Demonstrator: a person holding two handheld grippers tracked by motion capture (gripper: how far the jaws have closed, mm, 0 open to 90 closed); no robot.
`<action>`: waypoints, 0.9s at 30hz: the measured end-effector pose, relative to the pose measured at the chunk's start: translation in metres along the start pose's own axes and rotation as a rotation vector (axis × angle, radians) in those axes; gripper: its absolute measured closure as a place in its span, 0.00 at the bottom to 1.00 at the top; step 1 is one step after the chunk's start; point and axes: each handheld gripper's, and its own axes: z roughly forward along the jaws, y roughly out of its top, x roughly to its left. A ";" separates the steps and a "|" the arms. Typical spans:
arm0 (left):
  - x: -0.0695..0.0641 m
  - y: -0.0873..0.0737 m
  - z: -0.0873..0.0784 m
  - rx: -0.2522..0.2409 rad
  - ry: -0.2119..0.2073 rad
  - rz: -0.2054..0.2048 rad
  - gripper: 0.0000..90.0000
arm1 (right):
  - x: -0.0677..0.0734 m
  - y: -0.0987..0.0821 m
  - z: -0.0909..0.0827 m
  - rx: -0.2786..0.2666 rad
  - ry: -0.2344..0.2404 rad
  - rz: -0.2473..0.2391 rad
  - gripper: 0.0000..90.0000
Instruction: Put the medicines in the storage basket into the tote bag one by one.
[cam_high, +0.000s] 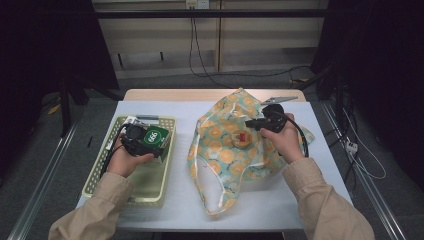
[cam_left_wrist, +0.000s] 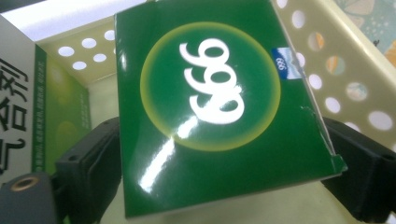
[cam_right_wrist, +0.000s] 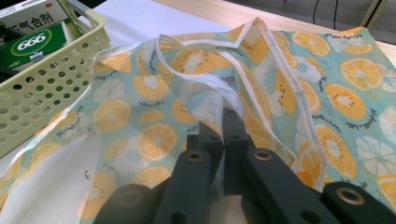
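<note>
Green box (cam_left_wrist: 210, 107) gripped inside perforated basket (cam_high: 100, 175), white box (cam_right_wrist: 32, 16) alongside (fruit-print bag (cam_high: 225, 150) nearby)

I see a small round thing, maybe a tin (cam_high: 242, 140), and a white box (cam_right_wrist: 33, 13); cables (cam_high: 200, 60) trail behind the desk (cam_high: 165, 94).

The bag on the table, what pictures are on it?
Orange and kiwi slices on the pale blue-green bag, clearest in the right gripper view.

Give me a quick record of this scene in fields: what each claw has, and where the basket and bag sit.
left claw: shut on green box, over the basket
right claw: shut on bag, pinching its white-trimmed edge
basket: pale yellow, perforated, left side of table
bag: orange-slice print, spread on the table, right of the basket
also in basket: a white box with green print
</note>
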 end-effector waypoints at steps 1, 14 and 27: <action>-0.001 0.000 0.000 -0.009 0.001 -0.007 0.14 | 0.000 0.000 0.000 -0.001 0.001 -0.003 1.00; -0.004 0.018 -0.045 -0.034 -0.027 -0.041 0.18 | -0.001 0.001 -0.003 -0.005 0.003 -0.002 1.00; -0.033 0.056 -0.089 -0.142 -0.097 0.051 0.18 | -0.003 0.001 -0.010 -0.017 -0.001 0.008 1.00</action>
